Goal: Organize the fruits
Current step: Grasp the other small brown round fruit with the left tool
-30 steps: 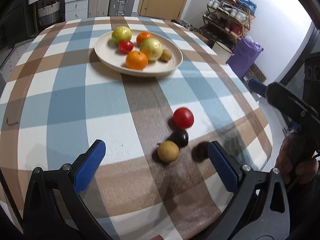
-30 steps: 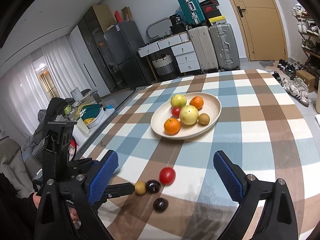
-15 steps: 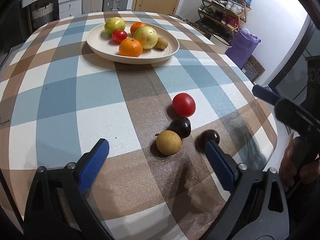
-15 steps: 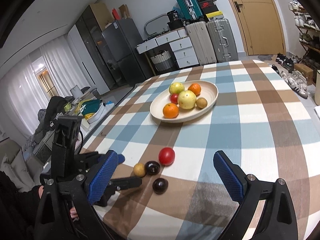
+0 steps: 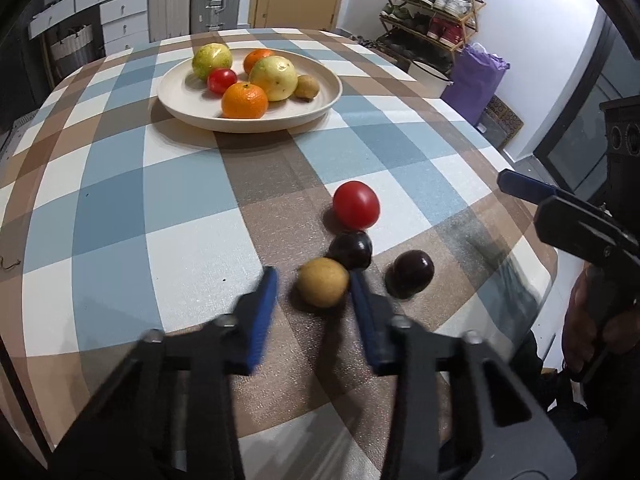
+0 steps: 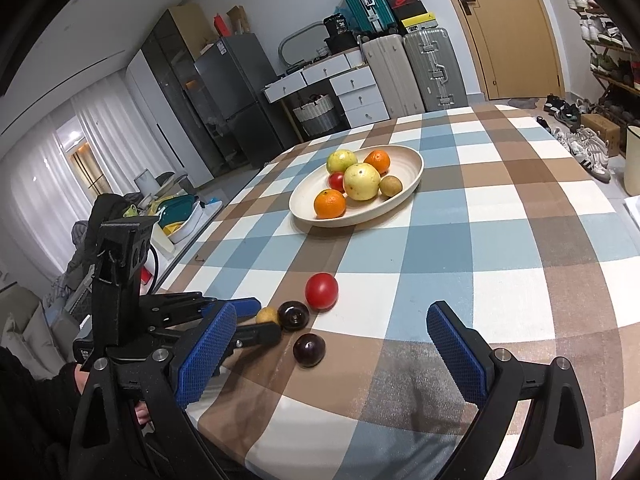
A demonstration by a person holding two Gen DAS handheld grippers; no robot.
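The left gripper (image 5: 313,278) points down at the checked table (image 5: 120,216), and its jaws have just been closing on the small yellow-brown fruit (image 5: 322,288), which sits right between the finger tips. In the left wrist view the fingers are blurry: the right one touches the fruit and a thin bit of cloth shows by the left one. In the right wrist view the two fingers hug the fruit from both sides, so it looks clamped. The fruit is almost round, a tiny bit longer from one finger to the other. Just past the right finger tip one dark plum (image 5: 351,249) touches the fruit. A second dark plum (image 5: 412,272) lies to the right of that finger, apart from it. One red tomato (image 5: 356,205) sits a little further ahead. Far ahead is one plate (image 5: 176,98), and it holds six fruits: two oranges, two yellow-green ones, one small red one and one small brown one. The right gripper (image 6: 330,312) has its jaws wide apart with nothing in them, and the four loose fruits lie just ahead of it. Only the right wrist view shows the left gripper from the side. Only the left wrist view shows the hand (image 5: 592,328) that grips the right gripper.
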